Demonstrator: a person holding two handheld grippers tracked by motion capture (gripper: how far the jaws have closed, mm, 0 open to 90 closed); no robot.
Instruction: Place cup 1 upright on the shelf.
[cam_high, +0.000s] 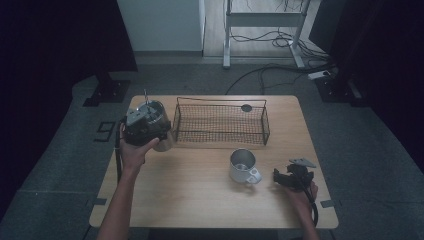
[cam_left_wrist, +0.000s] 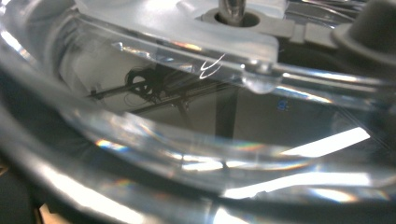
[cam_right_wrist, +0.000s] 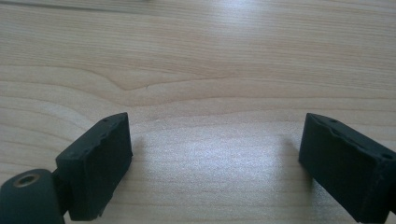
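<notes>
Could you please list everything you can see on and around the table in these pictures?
Wooden table: one, light wood, centre of the high view.
Wire basket: one, dark mesh, far middle of the table; a small dark round thing shows at its far right corner.
Metal cup: one, silver with a white handle, upright, right of centre, apart from both grippers.
Glass jar: one, clear with a rod through its lid, at the table's far left at the left gripper.
Cables: several, dark, on the floor beyond the table.
Left gripper: one, black, at the jar.
Right gripper: one, black, jaws wide apart above bare table.
Forearms: two, from the bottom edge.
</notes>
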